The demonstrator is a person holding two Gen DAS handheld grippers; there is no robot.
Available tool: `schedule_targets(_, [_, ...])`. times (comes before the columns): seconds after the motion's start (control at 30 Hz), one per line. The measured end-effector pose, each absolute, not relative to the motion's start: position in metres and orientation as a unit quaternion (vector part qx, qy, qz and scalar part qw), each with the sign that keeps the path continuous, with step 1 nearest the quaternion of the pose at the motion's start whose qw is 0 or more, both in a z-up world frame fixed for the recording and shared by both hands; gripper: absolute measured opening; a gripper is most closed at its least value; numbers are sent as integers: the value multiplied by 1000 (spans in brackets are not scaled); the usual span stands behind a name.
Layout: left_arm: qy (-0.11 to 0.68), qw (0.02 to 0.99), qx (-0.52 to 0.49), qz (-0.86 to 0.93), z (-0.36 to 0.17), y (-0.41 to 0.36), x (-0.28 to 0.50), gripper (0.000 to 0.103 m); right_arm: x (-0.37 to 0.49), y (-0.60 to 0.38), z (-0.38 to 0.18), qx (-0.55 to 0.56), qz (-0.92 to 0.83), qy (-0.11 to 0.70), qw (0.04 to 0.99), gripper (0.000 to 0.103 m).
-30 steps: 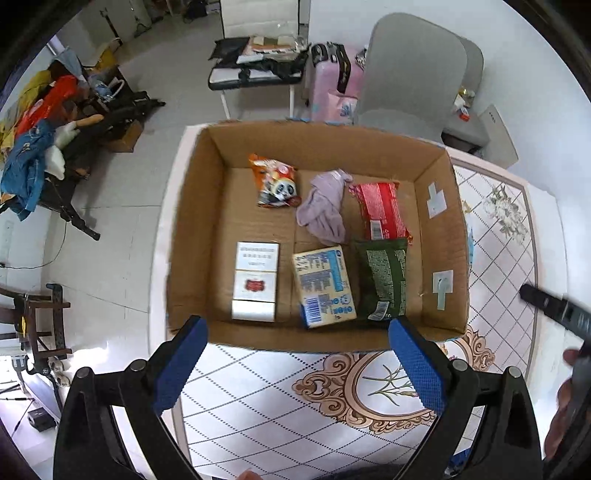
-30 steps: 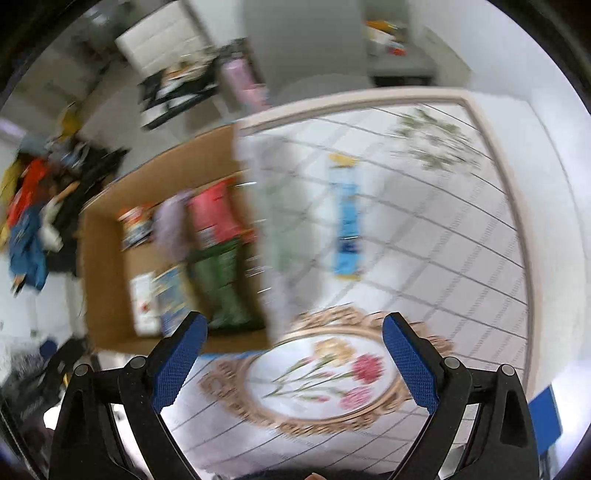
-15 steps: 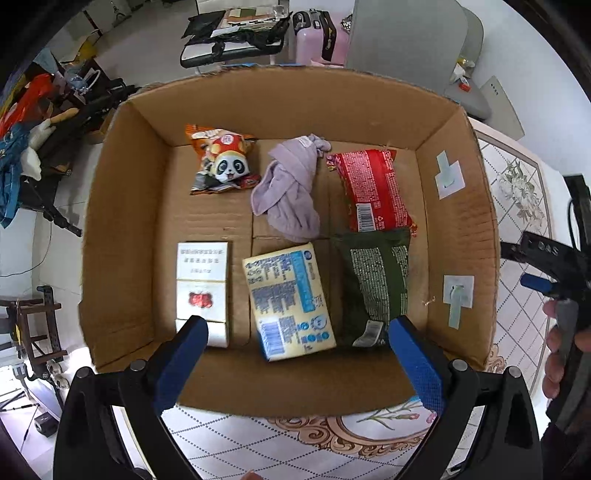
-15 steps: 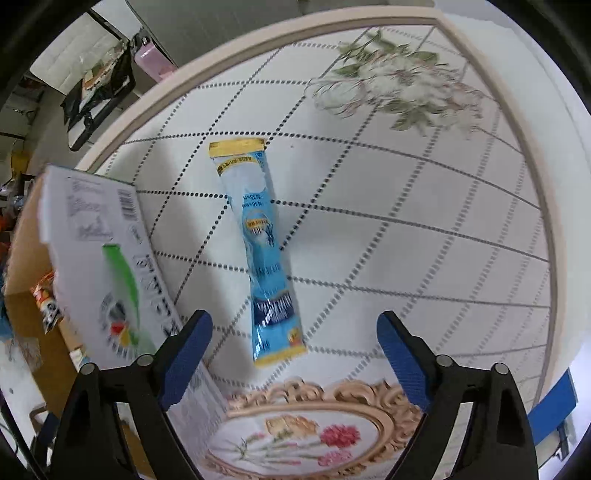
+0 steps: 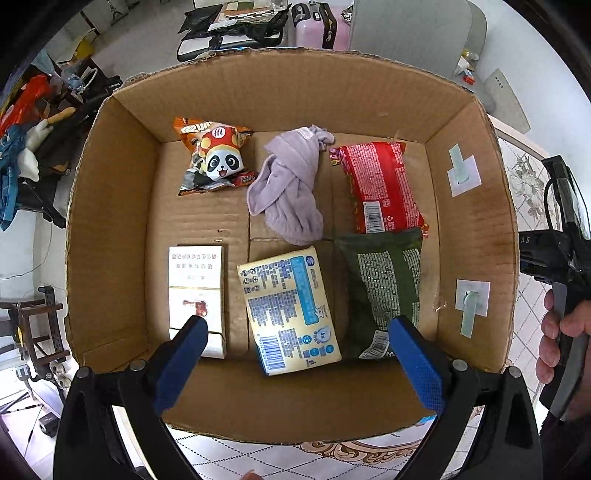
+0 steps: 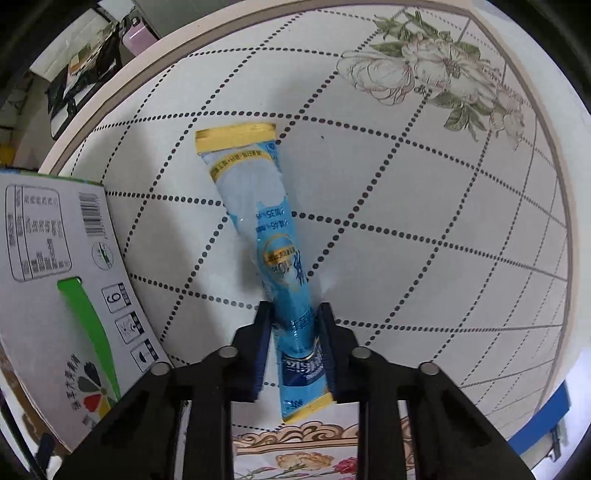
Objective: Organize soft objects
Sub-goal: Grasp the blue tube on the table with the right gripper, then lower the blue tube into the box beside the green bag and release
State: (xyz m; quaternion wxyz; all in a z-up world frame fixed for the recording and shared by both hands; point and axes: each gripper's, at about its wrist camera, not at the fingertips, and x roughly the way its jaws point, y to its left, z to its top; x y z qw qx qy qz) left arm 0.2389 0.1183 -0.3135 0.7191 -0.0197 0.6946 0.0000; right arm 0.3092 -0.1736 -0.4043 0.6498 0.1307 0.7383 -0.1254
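My right gripper [image 6: 295, 314] is shut on a long blue and yellow packet [image 6: 258, 221] that lies on the patterned tablecloth [image 6: 424, 206]; the jaws pinch its near part. My left gripper [image 5: 295, 336] is open and empty above the near wall of an open cardboard box [image 5: 107, 229]. Inside the box lie a panda snack bag [image 5: 214, 155], a purple cloth [image 5: 291, 188], a red packet [image 5: 380, 184], a dark green packet [image 5: 384, 284], a yellow and blue packet [image 5: 288, 306] and a white carton [image 5: 195, 288].
The box's printed outer wall [image 6: 62, 280] stands just left of the right gripper. The right hand and its gripper handle [image 5: 565, 280] show beyond the box's right wall. The table's far edge [image 6: 110, 96] is near. A grey chair [image 5: 410, 29] and floor clutter [image 5: 33, 122] lie behind.
My right gripper has moved down onto the blue packet and shut on it. My left gripper has moved forward over the box and stays open.
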Motion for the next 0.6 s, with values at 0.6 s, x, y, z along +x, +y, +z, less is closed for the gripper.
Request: schedule_targets(0.6, [667,744,-34,-7,-263,127,222,100,256,-117,-225,136,23,660,739,14])
